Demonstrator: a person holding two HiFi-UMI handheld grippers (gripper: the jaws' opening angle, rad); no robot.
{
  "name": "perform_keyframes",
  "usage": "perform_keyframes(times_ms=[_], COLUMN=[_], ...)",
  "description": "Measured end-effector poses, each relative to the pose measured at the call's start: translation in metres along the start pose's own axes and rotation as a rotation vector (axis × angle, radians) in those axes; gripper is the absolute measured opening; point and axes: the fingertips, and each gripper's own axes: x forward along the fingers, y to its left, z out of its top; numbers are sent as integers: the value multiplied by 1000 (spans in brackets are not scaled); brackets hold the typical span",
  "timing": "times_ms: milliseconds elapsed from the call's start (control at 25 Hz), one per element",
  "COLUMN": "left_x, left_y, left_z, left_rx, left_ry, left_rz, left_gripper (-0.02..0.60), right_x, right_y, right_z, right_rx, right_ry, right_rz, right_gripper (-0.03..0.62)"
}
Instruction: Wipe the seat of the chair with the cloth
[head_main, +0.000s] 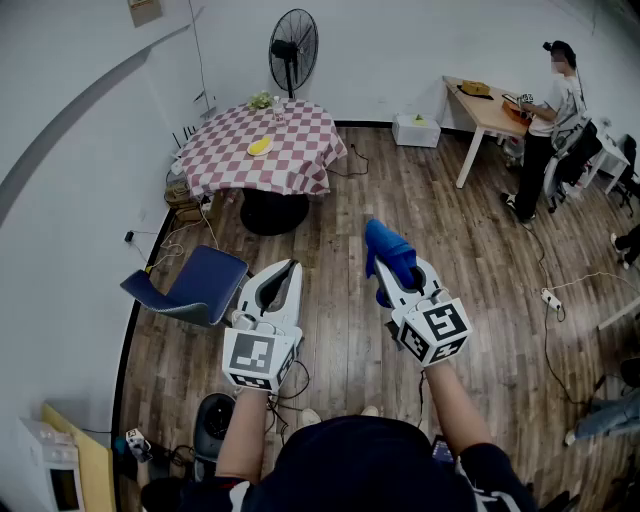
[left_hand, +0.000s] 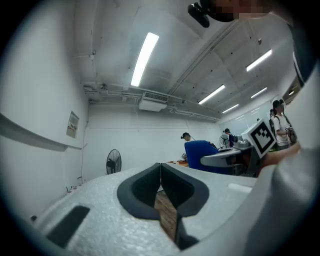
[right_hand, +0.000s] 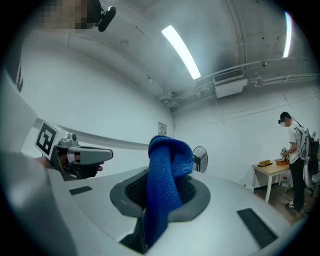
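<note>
One cloth (head_main: 388, 250) is clamped in the right hand-held gripper (head_main: 390, 283), the left hand-held gripper (head_main: 290, 268) closed on nothing, so next I'd expect a reach down-left to the chair (head_main: 195, 285) seat.

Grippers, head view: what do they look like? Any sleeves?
The left gripper and right gripper match: white, grainy, wedge-shaped shells that taper to the tips, with dark grey liners round the jaws. Each has a white cube with black square markers at the hand end. Forearms are bare below dark short sleeves.
</note>
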Motion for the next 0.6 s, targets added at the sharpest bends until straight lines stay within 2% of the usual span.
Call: perform_keyframes(times_ms=[280,600], left_x=[14,26], left_y=[-11,-35], left_z=[-4,-10], left_rx=[3,18], left_ry=[13,30], left_rz=[0,58], left_gripper=[17,17], right_x=[-3,-23], right_y=[-11,-38], right_z=[-2,-14], right_rx=[-4,4], right_ry=[-3,12], right_rz=[34,80], right_gripper=[54,55])
